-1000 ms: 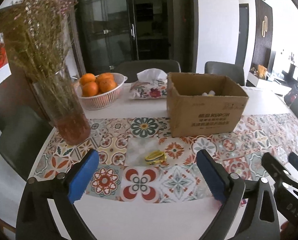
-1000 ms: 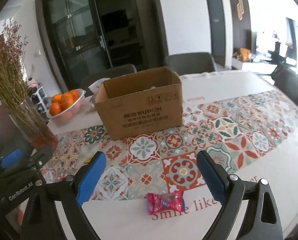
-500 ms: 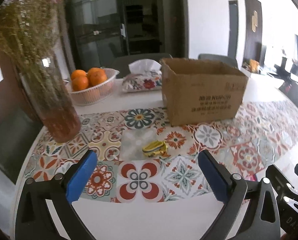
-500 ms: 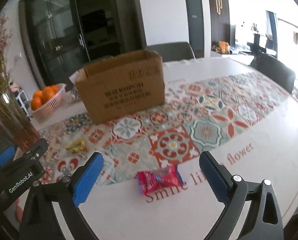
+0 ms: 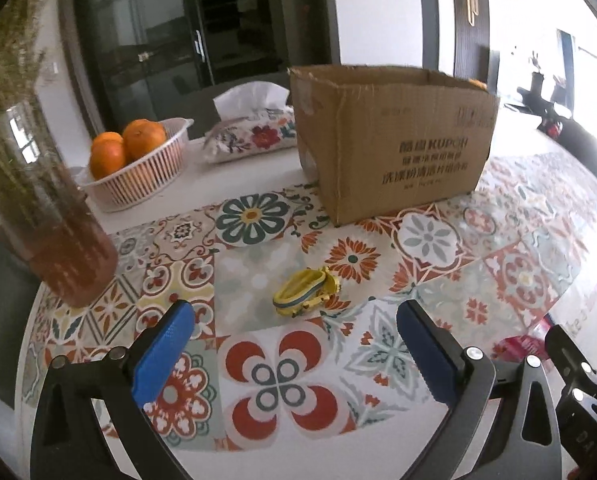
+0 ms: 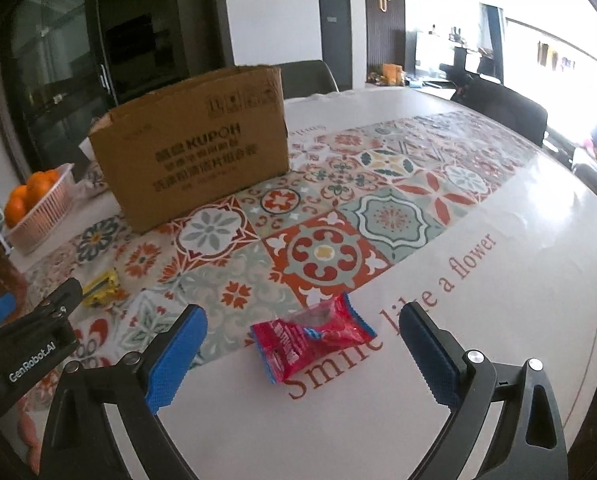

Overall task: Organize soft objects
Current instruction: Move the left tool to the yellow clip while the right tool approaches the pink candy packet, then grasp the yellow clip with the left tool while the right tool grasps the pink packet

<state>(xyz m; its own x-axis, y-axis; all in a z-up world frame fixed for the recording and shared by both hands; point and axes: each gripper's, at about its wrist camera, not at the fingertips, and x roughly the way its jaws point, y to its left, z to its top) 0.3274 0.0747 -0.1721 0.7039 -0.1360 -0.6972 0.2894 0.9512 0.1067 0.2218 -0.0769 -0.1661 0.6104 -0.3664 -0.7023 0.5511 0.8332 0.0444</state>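
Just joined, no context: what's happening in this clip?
A person holds two grippers over a patterned table, both open and empty. The left gripper faces a small yellow packet; the right gripper lines up on a red snack packet. An open cardboard box stands behind. Nothing grasped yet.

Your round white table (image 6: 518,280) with patterned tile runner (image 5: 438,240) carries: brown cardboard box (image 5: 394,140), yellow soft packet (image 5: 304,292), red crinkly packet (image 6: 310,340), glass vase (image 5: 50,220), white orange-filled basket (image 5: 138,176), floral tissue pouch (image 5: 254,138).
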